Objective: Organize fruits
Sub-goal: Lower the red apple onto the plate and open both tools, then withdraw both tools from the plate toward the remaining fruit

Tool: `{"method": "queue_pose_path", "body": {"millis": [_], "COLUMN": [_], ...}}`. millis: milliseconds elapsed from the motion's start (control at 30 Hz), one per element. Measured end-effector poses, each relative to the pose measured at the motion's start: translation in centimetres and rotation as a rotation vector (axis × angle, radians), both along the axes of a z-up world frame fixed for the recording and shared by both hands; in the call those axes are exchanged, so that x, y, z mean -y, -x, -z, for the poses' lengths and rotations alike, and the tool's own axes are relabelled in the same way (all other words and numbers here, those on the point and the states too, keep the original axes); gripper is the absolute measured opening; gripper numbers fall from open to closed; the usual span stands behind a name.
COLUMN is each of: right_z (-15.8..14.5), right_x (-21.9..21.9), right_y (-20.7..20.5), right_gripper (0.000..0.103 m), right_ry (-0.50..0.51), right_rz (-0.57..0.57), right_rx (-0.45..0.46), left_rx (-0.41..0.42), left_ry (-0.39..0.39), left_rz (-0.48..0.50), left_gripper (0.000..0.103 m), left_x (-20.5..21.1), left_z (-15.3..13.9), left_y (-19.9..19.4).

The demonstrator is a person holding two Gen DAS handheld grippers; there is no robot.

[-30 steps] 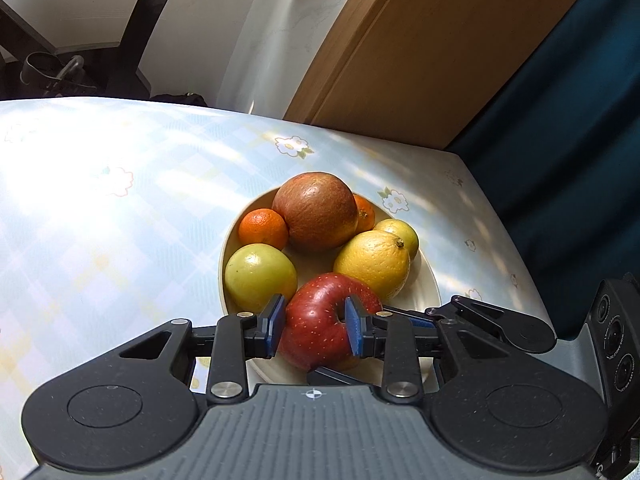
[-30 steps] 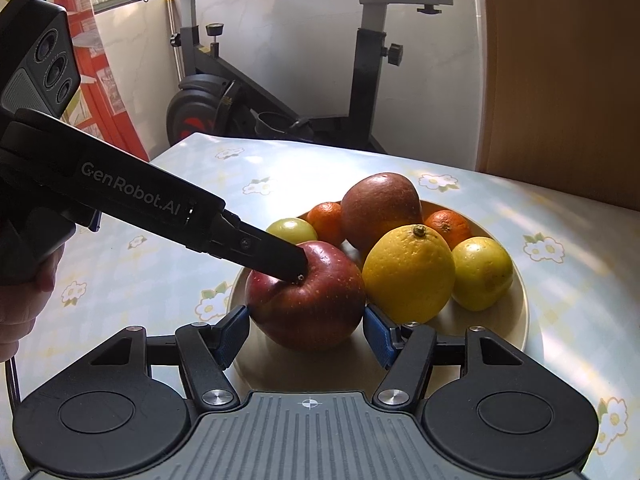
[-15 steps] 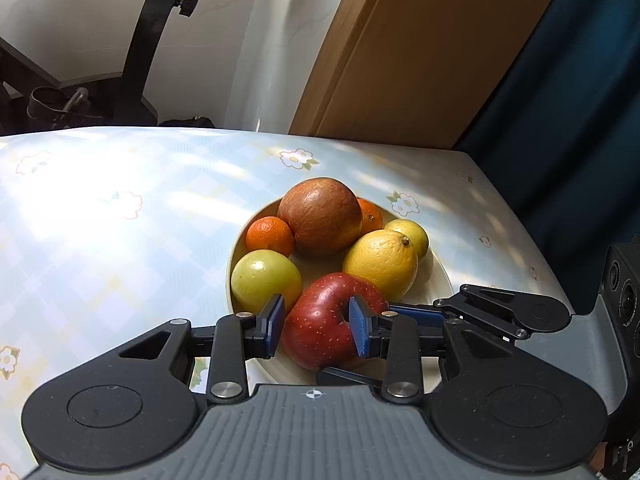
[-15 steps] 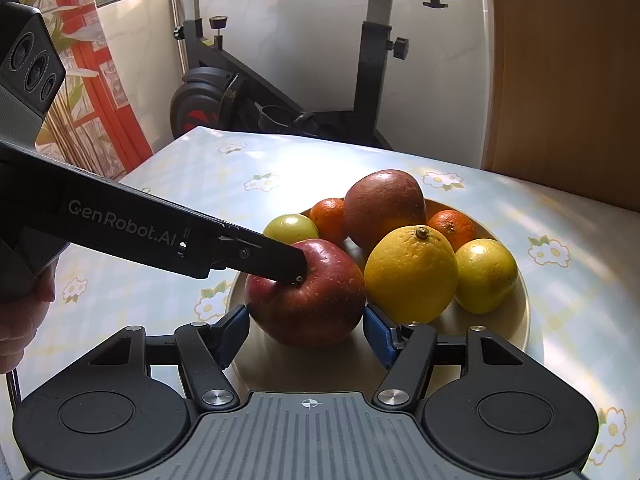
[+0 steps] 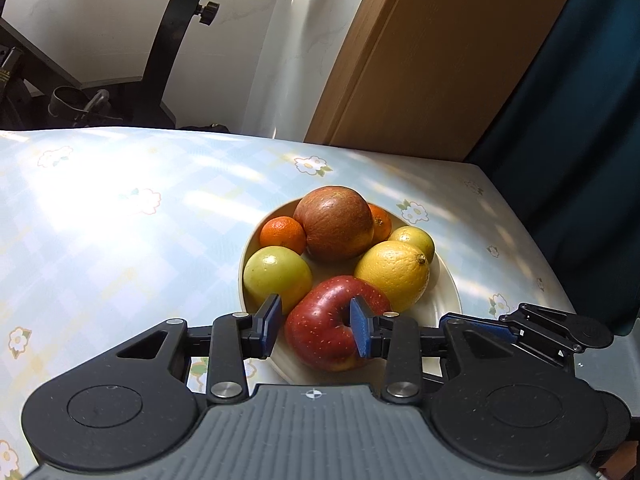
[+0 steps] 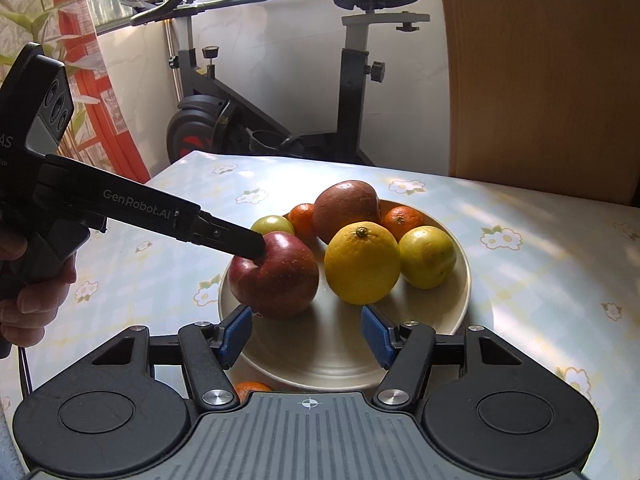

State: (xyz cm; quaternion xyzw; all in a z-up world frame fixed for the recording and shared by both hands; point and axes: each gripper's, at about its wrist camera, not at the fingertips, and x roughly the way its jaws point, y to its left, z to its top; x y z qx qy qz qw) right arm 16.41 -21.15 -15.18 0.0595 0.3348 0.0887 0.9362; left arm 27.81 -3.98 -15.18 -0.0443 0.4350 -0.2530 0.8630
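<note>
A cream plate (image 5: 444, 296) holds a red apple (image 5: 324, 332) at its near edge. Behind it lie a large yellow citrus (image 5: 394, 274), a green-yellow fruit (image 5: 276, 274), a big brownish-red fruit (image 5: 334, 224), two mandarins and a small yellow fruit. My left gripper (image 5: 316, 326) straddles the apple. One pad sits in the stem hollow and the other stands just clear of the apple's side. In the right wrist view its finger (image 6: 232, 238) reaches into that hollow. My right gripper (image 6: 308, 334) is open over bare plate (image 6: 320, 356), just short of the apple (image 6: 276, 276).
Another mandarin (image 6: 252, 390) lies on the flowered tablecloth (image 5: 120, 240) before the plate, half hidden under my right gripper. An exercise bike (image 6: 352, 92) stands beyond the table's far edge, next to a wooden panel (image 5: 420, 60). A hand (image 6: 36, 304) holds the left gripper.
The left jaws have widened a little and one pad has come off the apple. The right gripper has drawn back, so the apple no longer sits between its pads.
</note>
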Motion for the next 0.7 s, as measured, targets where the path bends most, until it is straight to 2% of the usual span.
{"method": "queue_pose_path", "body": {"millis": [100,400,567,700], "right_z": [-0.2,0.2,0.7,0.8], "right_x": [0.6,1.4,1.0,-0.4], "right_y": [1.3,4.8,6.2,7.3], "right_gripper": [0.058,0.055,0.054,0.054], "right_ry": [-0.004,-0.073,-0.085,-0.059], "right_rz": [0.018,0.079,0.097,0.078], "right_rx": [0.012,0.032,0.028,0.023], "left_rx": [0.025,0.113,0.113,0.088], "left_ry": [0.011,-0.041,-0.021,0.010], "left_rz": [0.011,0.046,0.034,-0.013], "left_gripper": [0.040,0.040,0.040,0.040], "left_x": [-0.4,-0.8,-1.4,-2.5], "left_z": [-0.7,-2.0,-1.8,-1.1], "left_y": [0.9,4.4,6.3,7.7]}}
